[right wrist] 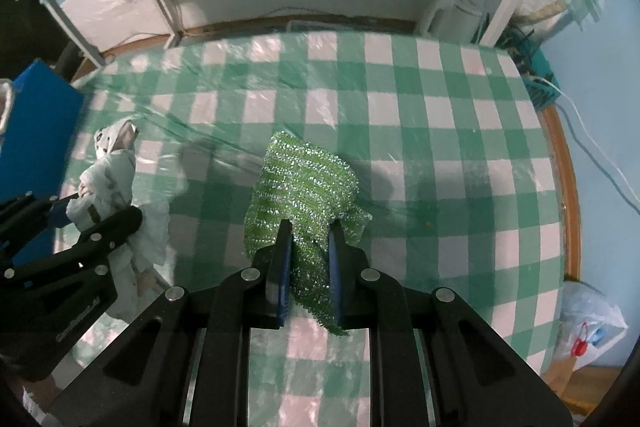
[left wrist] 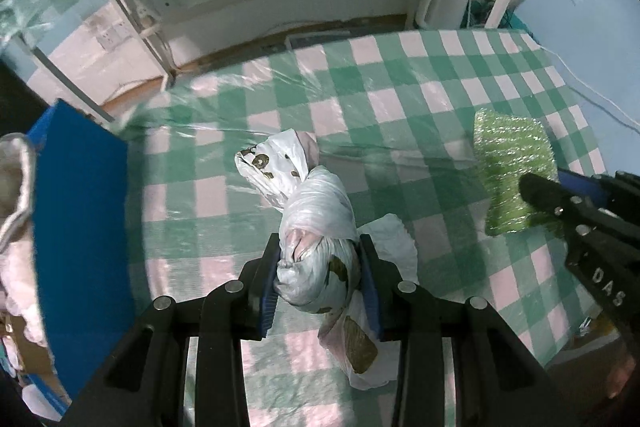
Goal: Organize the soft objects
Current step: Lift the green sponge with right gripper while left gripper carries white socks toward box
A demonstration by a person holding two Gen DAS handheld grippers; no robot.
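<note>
Two grippers are in view, each with one soft thing in its jaws. The left gripper is clamped on one knotted white plastic bag with brown printed spots; the bag's wound middle sits between the two blue pads, one twisted end pointing away from the gripper and a loose tail hanging on the near side. The right gripper is closed tight on one sparkly green mesh scouring cloth; its near edge is pinched between the pads while the rest fans out on the far side of the fingertips.

Seen from the left wrist, the green cloth and the right gripper are at the right edge, well apart from the bag. Seen from the right wrist, the bag and the left gripper are at the left edge.

Under both lies one table with a green-and-white checked cloth under clear plastic film. One blue bin stands at the table's left side, with something pale and fluffy at its rim. One more plastic bag lies off the table at the near right.
</note>
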